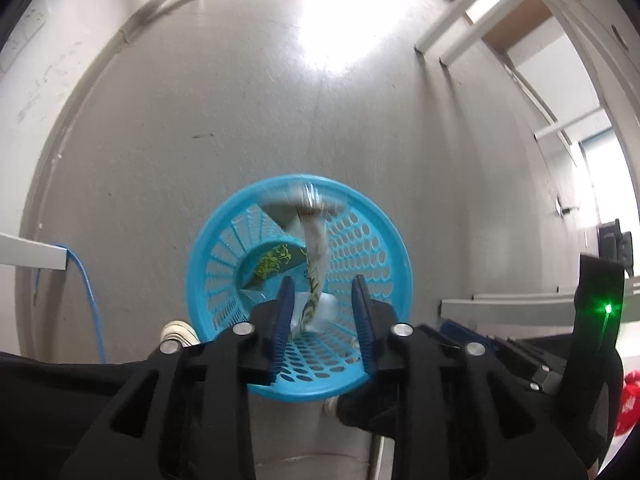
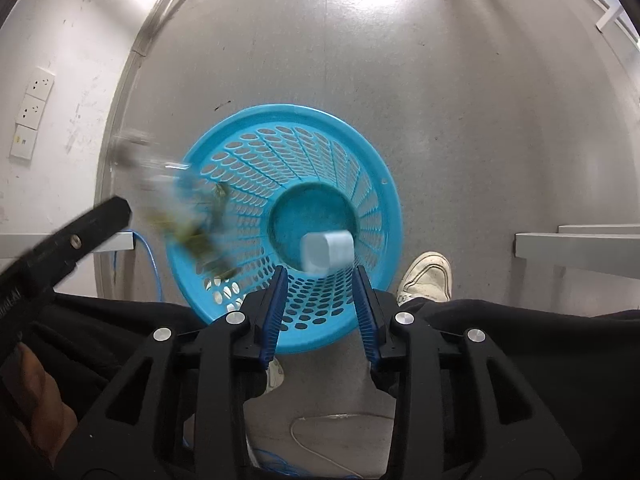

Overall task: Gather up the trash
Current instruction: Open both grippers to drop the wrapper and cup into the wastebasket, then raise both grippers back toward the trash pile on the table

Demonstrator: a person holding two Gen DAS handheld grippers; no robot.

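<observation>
Grey floor [image 2: 460,100] below, filling most of both views. On it, well out from the wall, a blue perforated plastic wastebasket [image 1: 360,216], mouth up, seen from straight above. Over its opening, left gripper [image 1: 324,284] and right gripper [image 2: 318,274], each with jaws spread apart and nothing between the blue pads. Blurred mid-air in the basket mouth under the left gripper, a clear crinkled wrapper with green print [image 1: 314,248]; from the right wrist view the same wrapper [image 2: 188,216] smeared across the rim's left side. Inside near the basket bottom, a small white plastic cup [image 2: 327,251] lying on its side. Beside the basket, one white sneaker [image 2: 426,276].
</observation>
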